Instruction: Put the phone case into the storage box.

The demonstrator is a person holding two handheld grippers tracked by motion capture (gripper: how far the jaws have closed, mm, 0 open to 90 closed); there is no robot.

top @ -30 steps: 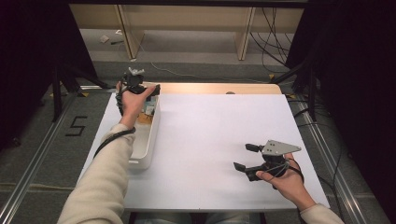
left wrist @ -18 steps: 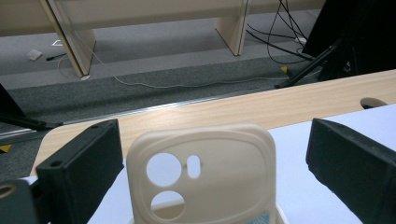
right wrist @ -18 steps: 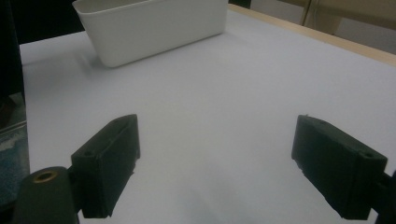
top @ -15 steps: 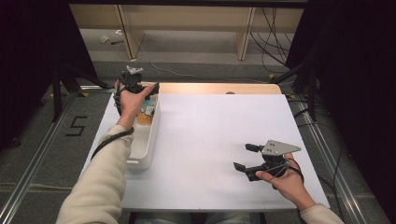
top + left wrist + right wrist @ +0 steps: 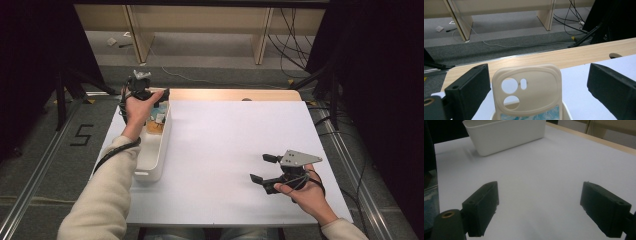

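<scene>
Two grippers wide open, left gripper (image 5: 534, 97) around cream phone case (image 5: 527, 91), floor mark "5" (image 5: 81, 134).

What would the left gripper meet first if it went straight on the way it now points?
Probably the cream phone case, standing between the left gripper's open jaws at the white bin's far end; depth is unclear.

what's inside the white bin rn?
At the far end of the white bin, a cream phone case stands upright, a blue-patterned item below it. Left hand covers the rest there.
</scene>
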